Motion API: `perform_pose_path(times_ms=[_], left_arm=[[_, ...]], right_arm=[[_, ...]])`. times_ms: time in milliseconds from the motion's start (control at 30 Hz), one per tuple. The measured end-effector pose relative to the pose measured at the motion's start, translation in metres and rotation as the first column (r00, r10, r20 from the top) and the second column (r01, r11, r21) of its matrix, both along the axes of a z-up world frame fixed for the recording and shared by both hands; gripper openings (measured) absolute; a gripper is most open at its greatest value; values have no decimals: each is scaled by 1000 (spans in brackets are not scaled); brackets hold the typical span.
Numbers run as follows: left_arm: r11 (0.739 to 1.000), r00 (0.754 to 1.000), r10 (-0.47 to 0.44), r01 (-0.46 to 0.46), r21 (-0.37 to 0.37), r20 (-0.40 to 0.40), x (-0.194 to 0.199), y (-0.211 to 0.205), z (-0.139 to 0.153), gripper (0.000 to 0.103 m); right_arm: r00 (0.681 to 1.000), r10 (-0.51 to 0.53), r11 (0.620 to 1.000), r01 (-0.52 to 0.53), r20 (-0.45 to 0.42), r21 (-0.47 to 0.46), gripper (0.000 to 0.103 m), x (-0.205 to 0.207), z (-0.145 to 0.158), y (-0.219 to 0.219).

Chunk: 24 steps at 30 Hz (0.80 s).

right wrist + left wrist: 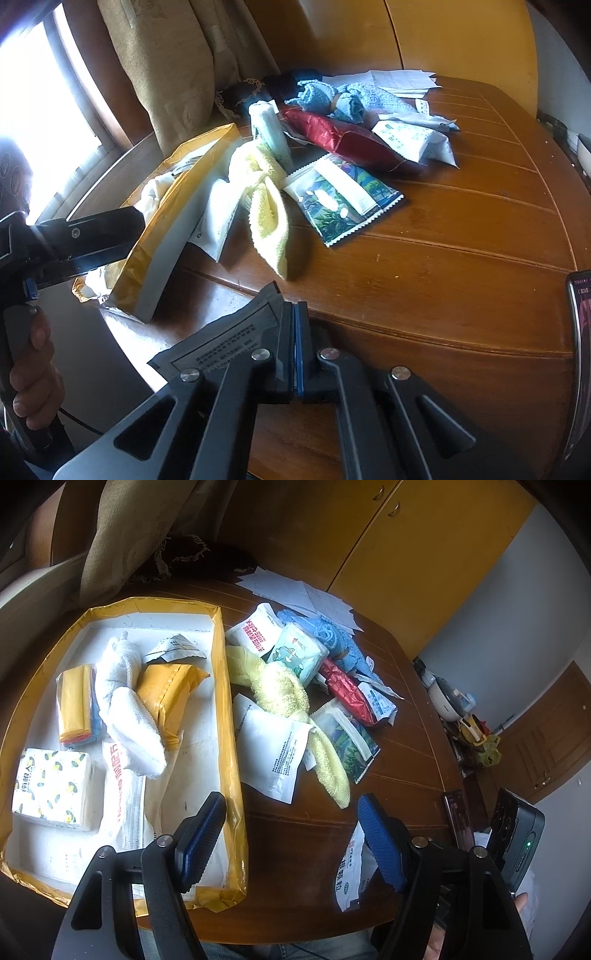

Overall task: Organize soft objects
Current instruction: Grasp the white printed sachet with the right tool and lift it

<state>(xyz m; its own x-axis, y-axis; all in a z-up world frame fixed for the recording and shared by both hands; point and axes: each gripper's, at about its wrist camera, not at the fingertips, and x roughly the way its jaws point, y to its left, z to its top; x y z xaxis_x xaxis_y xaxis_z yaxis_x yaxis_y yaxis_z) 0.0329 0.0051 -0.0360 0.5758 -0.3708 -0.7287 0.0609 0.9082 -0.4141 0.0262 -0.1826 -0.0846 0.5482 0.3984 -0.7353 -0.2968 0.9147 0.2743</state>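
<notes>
Phone (580, 354) cut off by right edge.

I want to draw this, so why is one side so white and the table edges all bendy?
In the right wrist view, daylight through the window washes the left side out to white and leaves the packet pinched in the right gripper dark. In the left wrist view the light is even, but the fisheye lens bows the yellow-edged box and the table, and the corners go black.

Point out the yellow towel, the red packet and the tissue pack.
yellow towel (284, 690): left wrist view, its bunched middle.
red packet (343, 136): right wrist view, its quilted face.
tissue pack (51, 786): left wrist view, its printed top.
</notes>
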Motion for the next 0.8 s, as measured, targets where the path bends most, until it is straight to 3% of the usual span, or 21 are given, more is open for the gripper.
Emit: perform_pose_path(times_ms=[133,233,300,333,500,700,800], left_arm=[[998,1000,-10,9,55,17,2,-10,0,77],[996,1000,-5,3,85,20,4,-14,1,77],[996,999,-8,5,88,33,4,-15,4,77],[996,999,-2,-2,92,46,3,-15,7,77],[992,994,-13,0,124,106,-2,-20,20,77],[993,991,-90,82,82,103,15,-36,17,77],[993,994,-103,101,53,46,30,-39,5,77]], right_arm=[[999,-37,999,37,1,36,0,-3,6,-18],[999,-35,991,39,-34,127,6,-6,9,-28],[997,-18,985,30,-71,173,33,-10,7,-27],[997,-10,982,25,-77,187,37,-14,8,-26],[993,21,980,3,-118,197,37,-31,11,-14],[974,53,978,-7,-219,207,37,-23,1,4],[973,34,979,13,-226,202,37,-15,-2,10]])
